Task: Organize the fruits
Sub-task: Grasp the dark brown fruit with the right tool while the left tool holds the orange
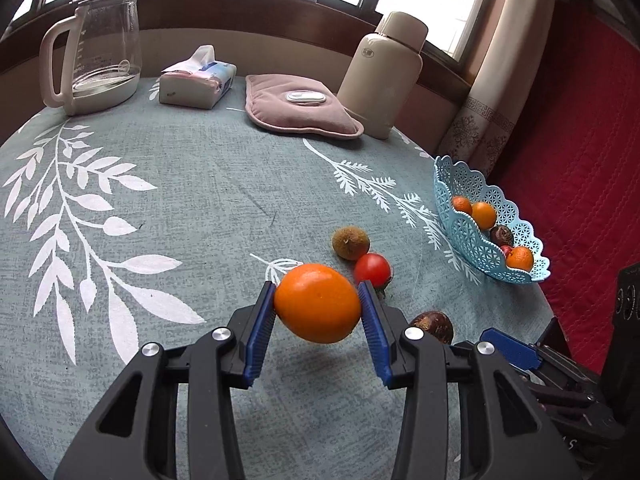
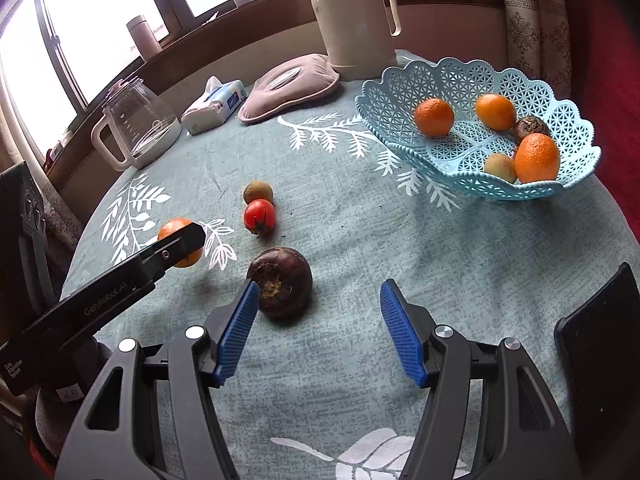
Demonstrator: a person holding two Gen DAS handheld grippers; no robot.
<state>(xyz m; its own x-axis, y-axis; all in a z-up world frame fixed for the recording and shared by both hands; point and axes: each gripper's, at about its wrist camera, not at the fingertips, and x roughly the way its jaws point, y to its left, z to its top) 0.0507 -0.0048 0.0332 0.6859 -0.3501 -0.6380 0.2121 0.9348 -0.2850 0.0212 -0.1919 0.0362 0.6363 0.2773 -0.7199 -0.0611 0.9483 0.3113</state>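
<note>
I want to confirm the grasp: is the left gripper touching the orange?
Touching. In the left wrist view, both blue pads of the left gripper press against the sides of the orange, which hangs above its shadow on the tablecloth.

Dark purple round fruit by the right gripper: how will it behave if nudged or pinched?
The dark purple round fruit looks near-spherical, so a nudge from the right gripper would probably roll it. Its skin looks smooth and firm, so it may slip off-centre. The teal tablecloth may damp rolling.

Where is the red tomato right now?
The red tomato lies on the tablecloth, touching the kiwi just behind it. In the left wrist view it sits just beyond the orange gripped in the left tool.
</note>
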